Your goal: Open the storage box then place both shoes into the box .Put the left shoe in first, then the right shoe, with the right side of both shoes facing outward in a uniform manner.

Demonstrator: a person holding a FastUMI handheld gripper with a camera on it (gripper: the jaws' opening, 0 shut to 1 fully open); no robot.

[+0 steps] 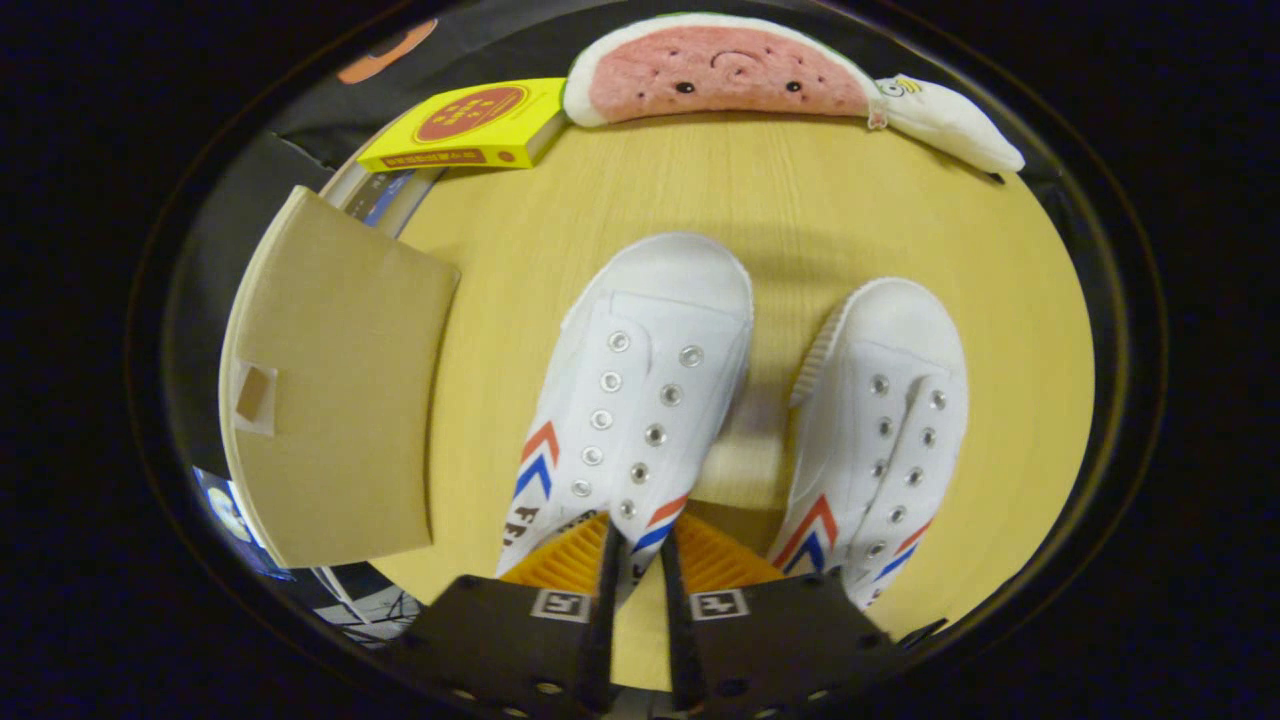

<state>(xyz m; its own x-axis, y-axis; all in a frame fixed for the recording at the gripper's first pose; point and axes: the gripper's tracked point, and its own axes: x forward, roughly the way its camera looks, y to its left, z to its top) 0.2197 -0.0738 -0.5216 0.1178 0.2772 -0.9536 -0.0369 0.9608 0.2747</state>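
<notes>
Cardboard storage box (335,400) sits left of the shoes, lid apparently closed (a guess). The gripper (640,560) is clamped on the left shoe (630,400), fingers nearly together on its rear; right shoe (880,430) waits just beside. Next: box-opening, or carrying leftward

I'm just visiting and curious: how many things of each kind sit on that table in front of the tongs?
White canvas shoes with red and blue chevrons: 2
Plush toys: 2, pink watermelon slice, white banana
Brown cardboard storage box: 1
Yellow flat box: 1
Total: 6
The tongs pinch the nearer shoe's opening.
</notes>
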